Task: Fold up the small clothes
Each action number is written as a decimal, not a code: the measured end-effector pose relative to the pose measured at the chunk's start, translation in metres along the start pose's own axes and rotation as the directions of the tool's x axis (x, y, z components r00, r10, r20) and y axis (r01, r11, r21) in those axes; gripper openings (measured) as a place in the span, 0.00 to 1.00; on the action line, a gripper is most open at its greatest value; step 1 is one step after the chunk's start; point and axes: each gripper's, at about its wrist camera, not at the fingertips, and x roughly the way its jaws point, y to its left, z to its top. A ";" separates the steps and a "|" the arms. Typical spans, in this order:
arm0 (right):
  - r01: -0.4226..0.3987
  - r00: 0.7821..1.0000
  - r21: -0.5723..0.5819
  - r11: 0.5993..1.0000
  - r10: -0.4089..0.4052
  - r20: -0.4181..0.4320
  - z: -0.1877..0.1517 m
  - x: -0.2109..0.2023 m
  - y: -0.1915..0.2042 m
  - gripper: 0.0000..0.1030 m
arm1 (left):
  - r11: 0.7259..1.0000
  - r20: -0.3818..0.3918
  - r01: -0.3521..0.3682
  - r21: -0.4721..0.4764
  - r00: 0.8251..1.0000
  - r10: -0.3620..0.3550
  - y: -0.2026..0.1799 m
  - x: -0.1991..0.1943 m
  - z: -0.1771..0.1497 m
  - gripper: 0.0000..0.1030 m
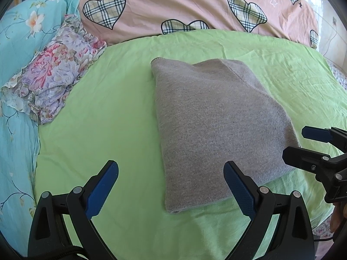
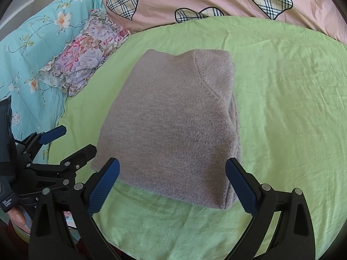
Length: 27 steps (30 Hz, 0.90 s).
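A grey knit garment (image 1: 212, 125) lies folded into a thick rectangle on the green sheet (image 1: 112, 112). In the right wrist view the same grey garment (image 2: 173, 125) fills the middle, a curved seam showing near its far right corner. My left gripper (image 1: 171, 169) stands open above the near edge of the sheet, just short of the garment's near left corner, with nothing between its fingers. My right gripper (image 2: 172, 169) is open too, hovering over the garment's near edge. Each gripper shows in the other's view: the right gripper (image 1: 301, 143) at the right edge, the left gripper (image 2: 76, 138) at the left.
A folded floral garment (image 1: 54, 71) with frilled edges lies at the left, half on a turquoise flowered quilt (image 1: 17, 43). A pink cover with plaid hearts (image 1: 195, 6) runs along the far side. Green sheet lies open to the right of the grey garment (image 2: 292, 108).
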 end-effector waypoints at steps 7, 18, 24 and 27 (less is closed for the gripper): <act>-0.002 1.000 0.004 1.000 0.002 -0.001 0.002 0.001 -0.003 0.95 | 1.000 -0.001 0.001 0.002 1.000 -0.001 0.000 0.002 0.001 0.95; 0.003 1.000 0.015 1.000 -0.004 0.020 0.008 0.000 -0.009 0.95 | 1.000 0.011 0.019 0.000 1.000 -0.019 0.002 0.008 0.012 0.95; 0.004 1.000 0.018 1.000 -0.004 0.027 0.015 0.000 -0.013 0.95 | 1.000 0.018 0.005 -0.003 1.000 -0.005 0.007 0.011 0.021 0.95; 0.004 1.000 0.019 1.000 -0.004 0.030 0.018 0.001 -0.015 0.95 | 1.000 0.021 0.003 -0.018 1.000 -0.002 0.011 0.012 0.025 0.95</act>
